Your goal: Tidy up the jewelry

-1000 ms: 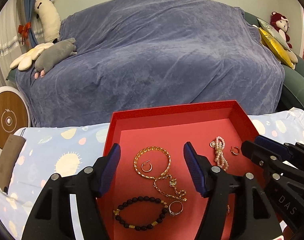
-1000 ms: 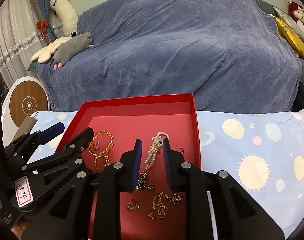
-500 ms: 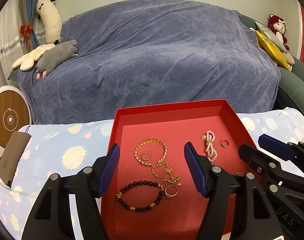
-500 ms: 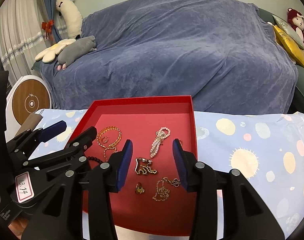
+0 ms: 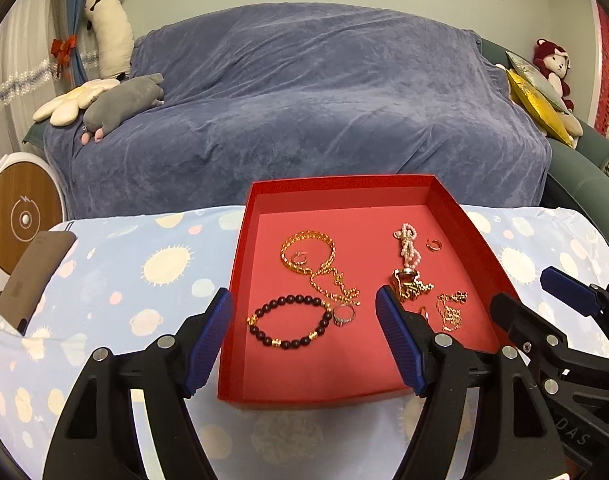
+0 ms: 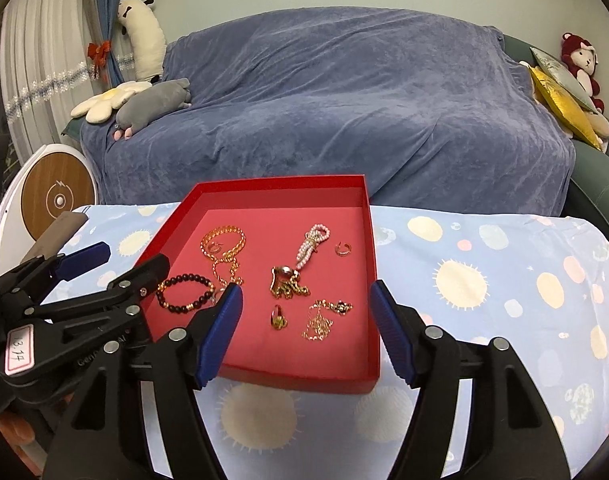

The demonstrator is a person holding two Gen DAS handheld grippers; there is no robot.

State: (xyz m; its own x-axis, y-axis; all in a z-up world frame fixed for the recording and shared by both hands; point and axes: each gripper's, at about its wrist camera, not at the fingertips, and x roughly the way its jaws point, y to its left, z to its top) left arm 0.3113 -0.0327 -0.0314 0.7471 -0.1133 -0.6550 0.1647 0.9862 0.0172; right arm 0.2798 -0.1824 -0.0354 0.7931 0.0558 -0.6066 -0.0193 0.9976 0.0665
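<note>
While the left gripper (image 5: 304, 336) hung with fingers spread wide and empty, a red tray (image 5: 336, 190) on the surface (image 5: 116, 272) held a beaded bracelet (image 5: 290, 322), gold chain (image 5: 316, 260) and ring (image 5: 344, 315). From the right wrist, the right gripper (image 6: 306, 328) was likewise released, above the tray's near edge, with a pearl strand (image 6: 312, 246) beyond.
</note>
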